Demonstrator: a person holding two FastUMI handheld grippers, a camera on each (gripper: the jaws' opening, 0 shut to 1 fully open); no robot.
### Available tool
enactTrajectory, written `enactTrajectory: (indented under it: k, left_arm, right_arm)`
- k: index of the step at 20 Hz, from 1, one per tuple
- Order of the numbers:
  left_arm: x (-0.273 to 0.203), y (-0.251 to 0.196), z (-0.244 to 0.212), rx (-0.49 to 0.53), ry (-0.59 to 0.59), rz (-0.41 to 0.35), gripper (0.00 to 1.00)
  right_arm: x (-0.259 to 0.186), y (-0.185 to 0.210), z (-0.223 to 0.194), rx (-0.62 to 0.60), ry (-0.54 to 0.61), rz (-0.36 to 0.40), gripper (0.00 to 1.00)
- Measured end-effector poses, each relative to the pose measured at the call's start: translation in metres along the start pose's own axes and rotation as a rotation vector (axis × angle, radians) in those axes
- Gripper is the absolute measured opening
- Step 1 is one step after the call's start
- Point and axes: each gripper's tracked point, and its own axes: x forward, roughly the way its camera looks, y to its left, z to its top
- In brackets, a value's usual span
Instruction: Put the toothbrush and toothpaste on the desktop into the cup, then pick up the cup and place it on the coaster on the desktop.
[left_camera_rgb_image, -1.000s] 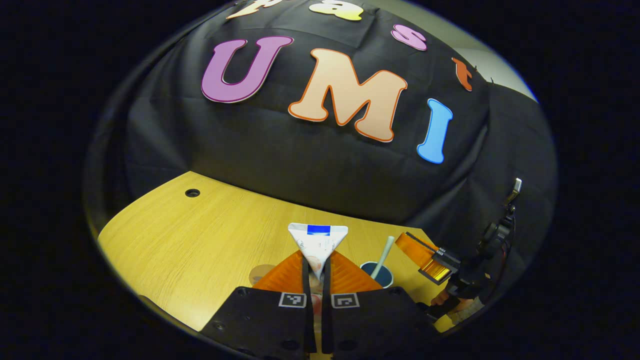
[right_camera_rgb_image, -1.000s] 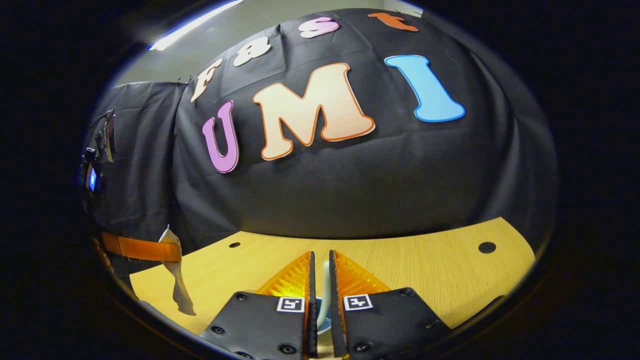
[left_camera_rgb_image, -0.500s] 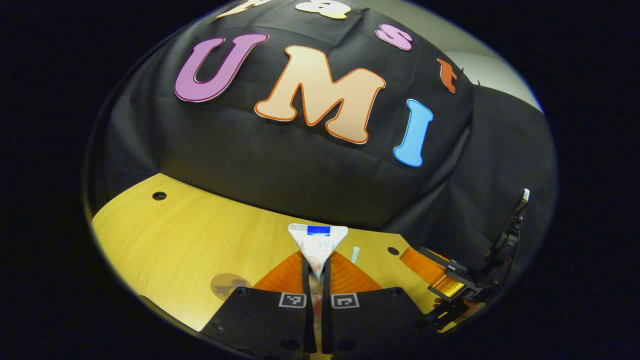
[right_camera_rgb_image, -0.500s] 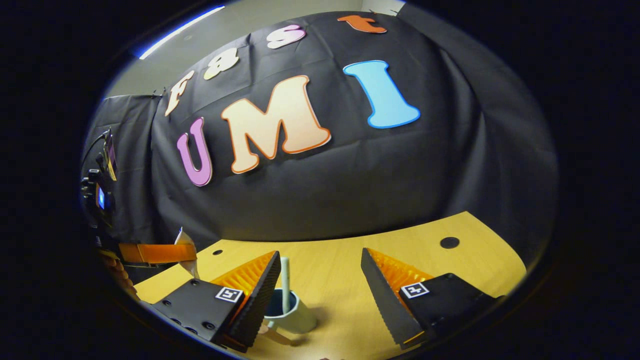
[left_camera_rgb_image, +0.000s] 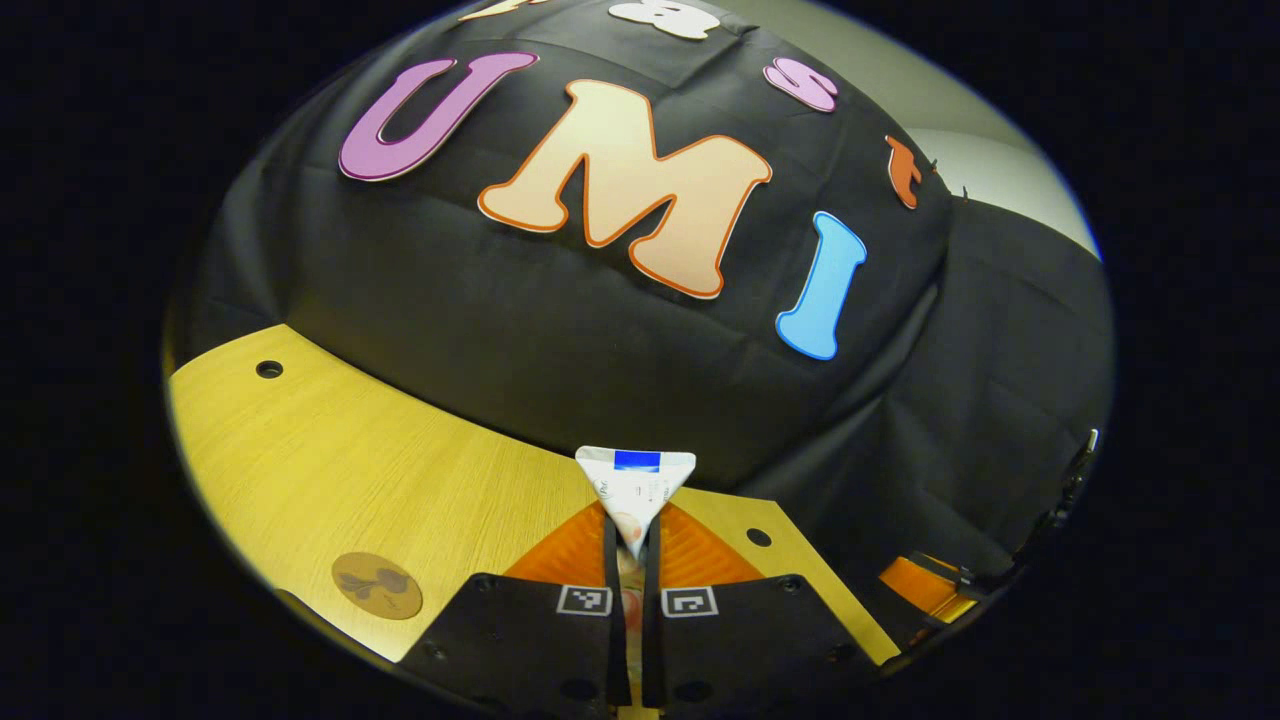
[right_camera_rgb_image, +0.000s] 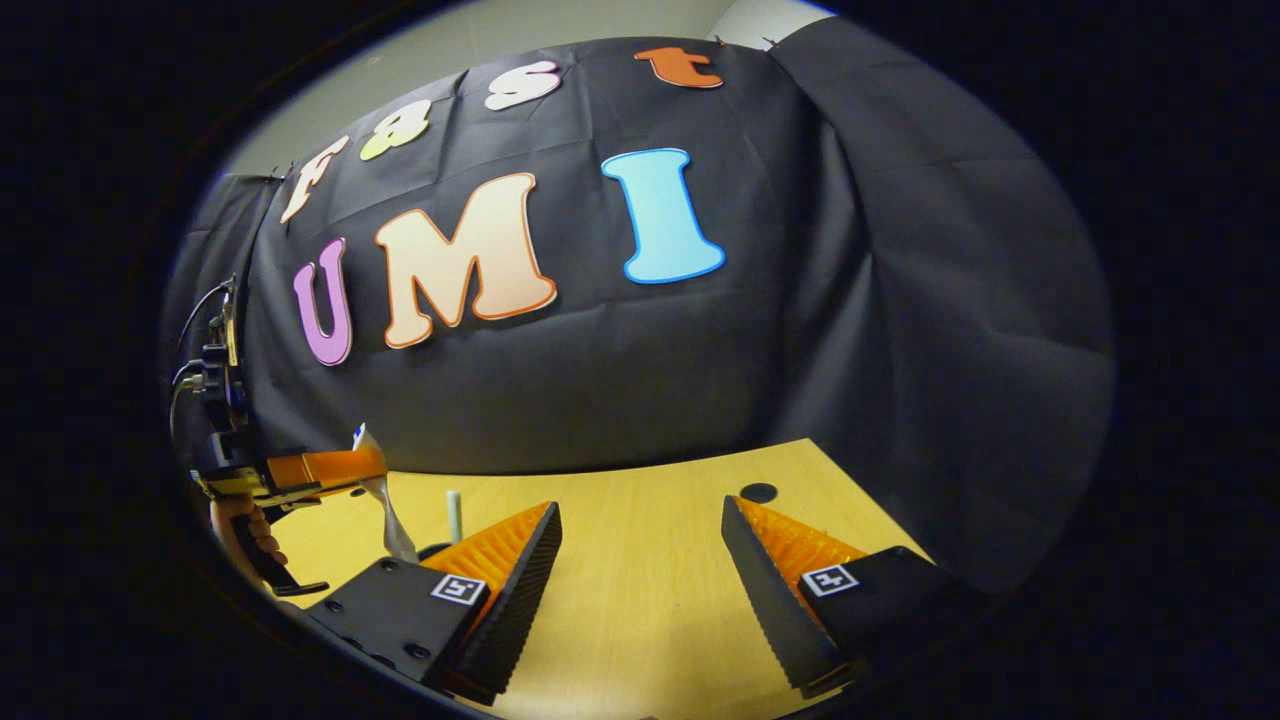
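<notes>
Wooden desktop (left_camera_rgb_image: 330, 470) under black booth cloth, toothpaste (left_camera_rgb_image: 636, 488) held aloft.

Toothpaste: pinched between both fingers of left gripper (left_camera_rgb_image: 632, 540), jaws nearly together, flat crimped end up, above desktop; seen from right gripper view hanging from that gripper (right_camera_rgb_image: 352, 468) at far left, a hand (right_camera_rgb_image: 245, 530) on its handle. Toothbrush (right_camera_rgb_image: 454, 514): upright just behind right gripper's near finger, cup hidden behind that finger. Coaster (left_camera_rgb_image: 377, 585): round, flat on desktop, left of left gripper. Right gripper (right_camera_rgb_image: 640, 560): jaws spread wide, gripping nothing, low over bare desktop.
</notes>
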Motion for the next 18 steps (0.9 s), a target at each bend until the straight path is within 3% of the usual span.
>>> enactTrajectory:
  k: [5,13,17,18]
  left_arm:
    - [0.016,-0.003,-0.017,0.035,0.016,-0.002,0.04]
    - [0.011,-0.002,-0.046,0.053,0.069,0.007,0.08]
    - [0.002,-0.011,-0.042,0.051,0.057,-0.026,0.18]
    - [-0.001,-0.014,-0.041,0.053,0.053,-0.032,0.31]
  right_arm:
    - [-0.008,-0.021,-0.002,0.015,0.004,-0.04,0.98]
    - [-0.011,-0.012,-0.009,0.003,0.003,-0.027,0.98]
    - [-0.015,-0.011,-0.011,0.032,0.006,-0.022,0.98]
    - [-0.017,-0.01,-0.012,0.036,0.007,-0.021,0.98]
